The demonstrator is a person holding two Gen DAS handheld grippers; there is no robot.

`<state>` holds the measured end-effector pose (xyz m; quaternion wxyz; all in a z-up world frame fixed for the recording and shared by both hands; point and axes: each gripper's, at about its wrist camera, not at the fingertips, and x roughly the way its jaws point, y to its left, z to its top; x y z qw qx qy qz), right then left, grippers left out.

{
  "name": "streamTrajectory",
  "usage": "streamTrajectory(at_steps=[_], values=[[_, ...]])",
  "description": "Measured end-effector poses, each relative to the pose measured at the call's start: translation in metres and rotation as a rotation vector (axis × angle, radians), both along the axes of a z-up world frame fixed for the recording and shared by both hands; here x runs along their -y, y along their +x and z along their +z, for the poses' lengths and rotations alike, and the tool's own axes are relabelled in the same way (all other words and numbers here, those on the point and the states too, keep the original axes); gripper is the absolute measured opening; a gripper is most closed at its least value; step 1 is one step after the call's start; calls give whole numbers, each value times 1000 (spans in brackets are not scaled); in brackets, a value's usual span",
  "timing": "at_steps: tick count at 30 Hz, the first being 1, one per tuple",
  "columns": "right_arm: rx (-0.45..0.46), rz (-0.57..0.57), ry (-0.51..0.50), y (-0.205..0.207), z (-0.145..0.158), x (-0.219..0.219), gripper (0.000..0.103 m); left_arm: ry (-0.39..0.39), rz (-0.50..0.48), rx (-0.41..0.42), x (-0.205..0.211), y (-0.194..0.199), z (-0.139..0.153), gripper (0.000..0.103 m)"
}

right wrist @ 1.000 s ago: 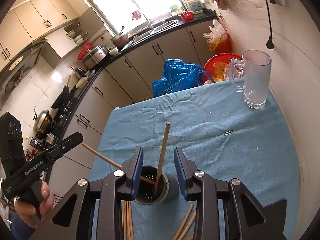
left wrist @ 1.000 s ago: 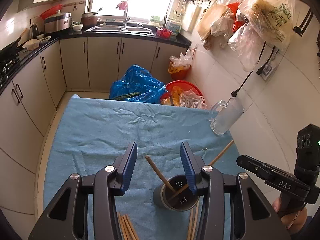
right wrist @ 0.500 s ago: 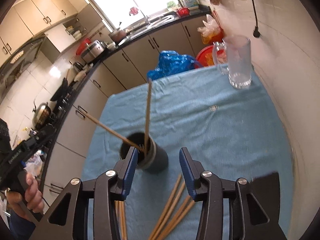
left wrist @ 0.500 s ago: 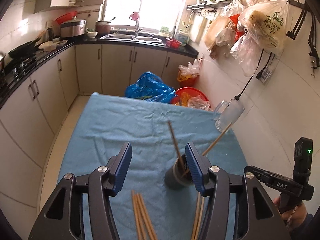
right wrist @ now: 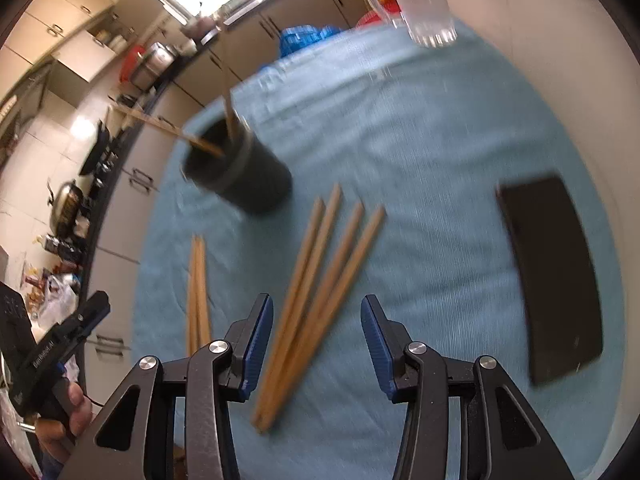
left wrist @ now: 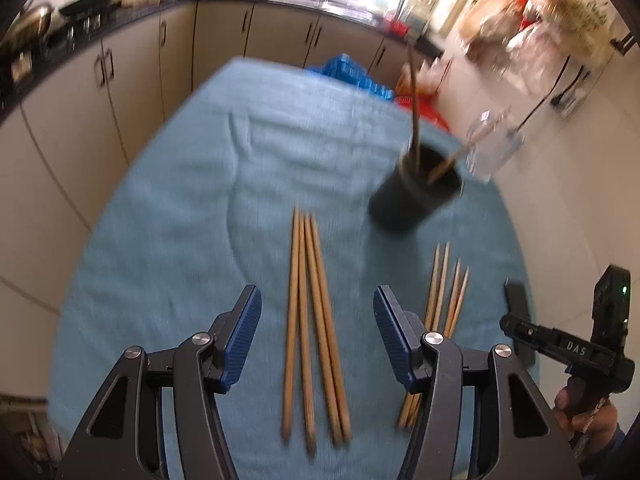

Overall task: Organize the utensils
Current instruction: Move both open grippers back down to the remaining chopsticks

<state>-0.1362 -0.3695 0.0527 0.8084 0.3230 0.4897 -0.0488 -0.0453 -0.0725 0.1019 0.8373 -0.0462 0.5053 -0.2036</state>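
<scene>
Wooden chopsticks are what this job turns on, and most of them are not yet put away. Nearest, the left tool (left wrist: 318,336) hangs released over a tidy bunch of four chopsticks (left wrist: 312,328) lying flat on the blue cloth (left wrist: 180,200) that covers the tabletop; its jaws have just been opening, with nothing pinched between them. Just beside it, the right tool (right wrist: 316,344) is likewise released above a looser fan of four chopsticks (right wrist: 320,280), its pads clear of the wood. Both bunches lie on the near side of the black holder (right wrist: 240,176), the tidy one a little to its left, the fanned one closer to it. A flat black slab (right wrist: 556,276) lies well off to the holder's right. Standing upright in the holder are two chopsticks (left wrist: 416,132) already, leaning apart against the rim. Beyond the holder, near the wall, stands a clear glass mug (right wrist: 424,8). By my reckoning two sticks are home and eight remain, so the task is in its early part, with the next pick-up about to start.
</scene>
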Motion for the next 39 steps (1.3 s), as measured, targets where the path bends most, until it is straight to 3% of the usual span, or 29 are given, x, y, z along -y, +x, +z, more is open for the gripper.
streamTrajectory(at_steps=[3,8,17,19,23,27,39], values=[[-49,14,16,-9,-17,-4,46,29,-26,-45,7,-13,-18,57],[-53,-8,36,-13,-21,2,46,32,-41,-32,6,-19,-18,57],[-91,-12,63,-10,-31,-2,45,45,-23,-103,-8,8,-35,57],[-89,-7,62,-10,-30,-3,45,61,-33,-105,-6,15,-41,53],[-90,-18,54,-14,-29,-2,45,126,-84,-103,5,24,-57,32],[-85,-37,40,-19,-27,5,45,159,-117,-92,10,28,-69,24],[-78,-22,-72,-13,-38,-2,44,198,-201,12,23,44,-84,20]])
